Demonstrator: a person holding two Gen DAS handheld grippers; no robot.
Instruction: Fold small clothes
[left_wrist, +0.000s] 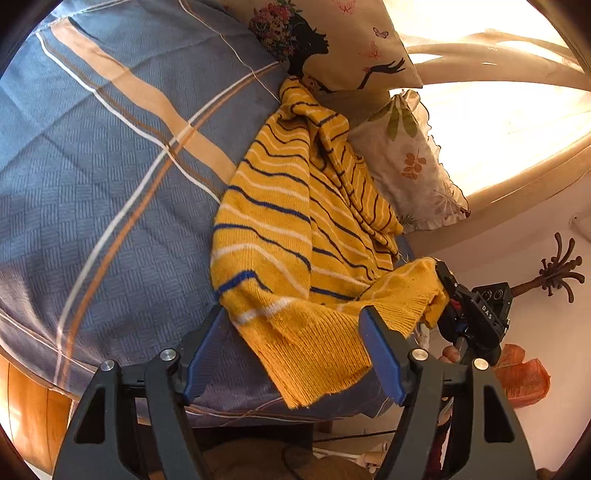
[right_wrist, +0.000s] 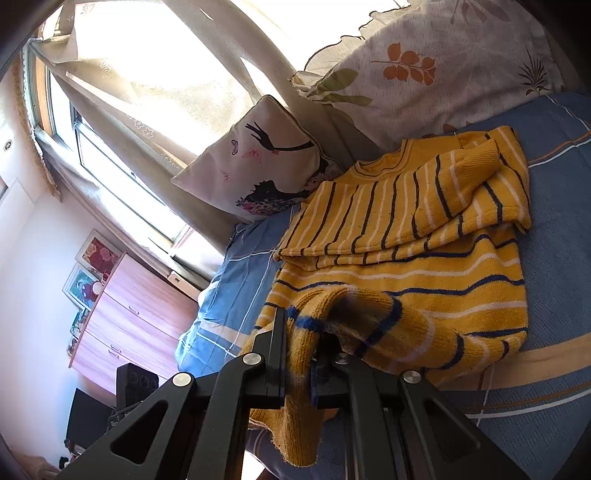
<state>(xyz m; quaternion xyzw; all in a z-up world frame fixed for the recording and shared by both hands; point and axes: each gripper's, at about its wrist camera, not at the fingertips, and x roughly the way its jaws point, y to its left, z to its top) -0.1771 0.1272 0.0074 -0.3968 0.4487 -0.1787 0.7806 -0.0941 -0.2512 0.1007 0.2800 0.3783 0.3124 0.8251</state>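
A yellow knit sweater with blue and white stripes lies partly folded on the blue bed sheet, its sleeves laid over the body. My left gripper is open, its blue pads either side of the ribbed hem near the bed's edge. My right gripper shows at the right of the left wrist view, shut on the hem corner. In the right wrist view the right gripper is shut on bunched yellow knit of the sweater, lifting it off the sheet.
Two pillows lean at the head of the bed: one with a woman's silhouette and a leaf-print one. A bright curtained window is behind. A wooden dresser stands beside the bed. A coat rack stands at the wall.
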